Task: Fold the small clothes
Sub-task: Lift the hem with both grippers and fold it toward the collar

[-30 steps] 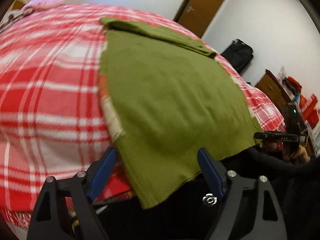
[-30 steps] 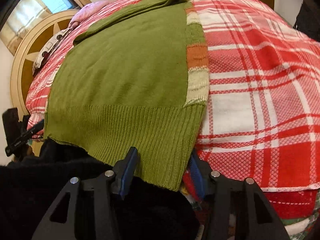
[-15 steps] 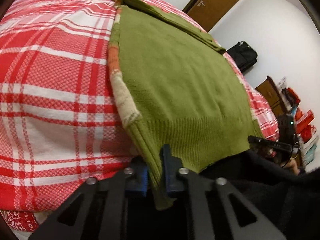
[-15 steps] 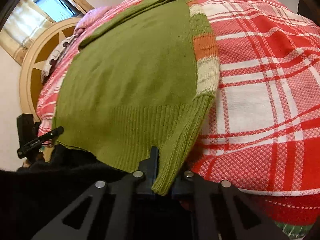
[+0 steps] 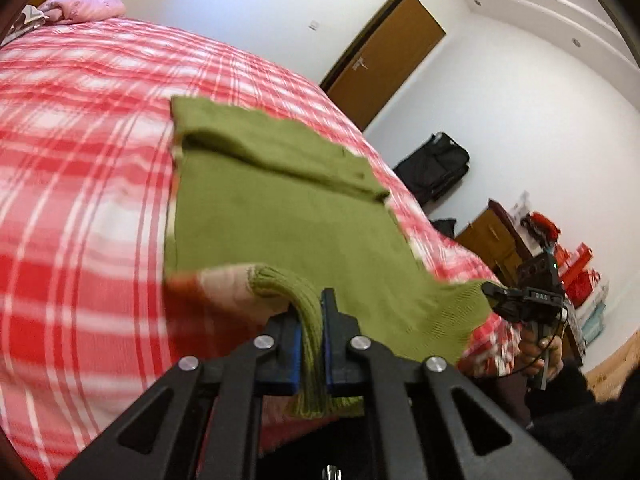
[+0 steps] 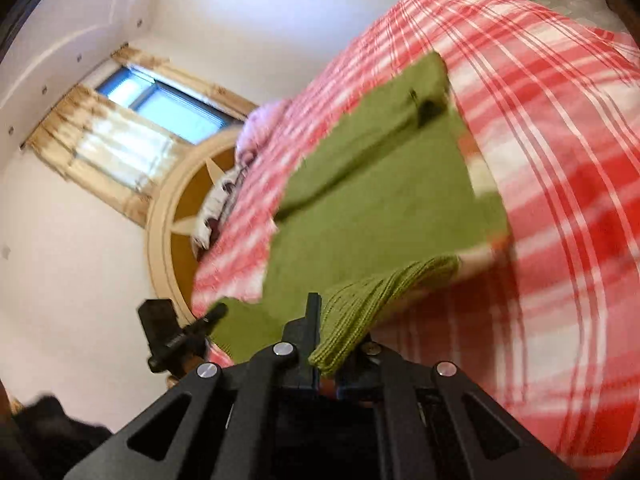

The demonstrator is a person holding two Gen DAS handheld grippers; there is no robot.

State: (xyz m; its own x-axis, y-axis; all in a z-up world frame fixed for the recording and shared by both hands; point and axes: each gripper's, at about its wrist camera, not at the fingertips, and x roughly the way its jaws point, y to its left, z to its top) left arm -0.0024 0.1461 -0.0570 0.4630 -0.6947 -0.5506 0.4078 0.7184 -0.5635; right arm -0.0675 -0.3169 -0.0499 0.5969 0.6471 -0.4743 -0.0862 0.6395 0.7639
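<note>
The left gripper (image 5: 311, 344) is clamped tight on one corner of the green sweater's (image 5: 280, 216) ribbed hem; the right gripper (image 6: 326, 354) pinches the opposite corner just as firmly. Holding both corners keeps the hem taut and level — likely so the bottom half can be carried over toward the already folded top. The rest of the sweater lies flat on the red plaid bedspread (image 5: 80, 160). Counted: one sweater, two grippers, one bedspread — and one pink pillow (image 5: 80, 4) at the bed's far end.
</note>
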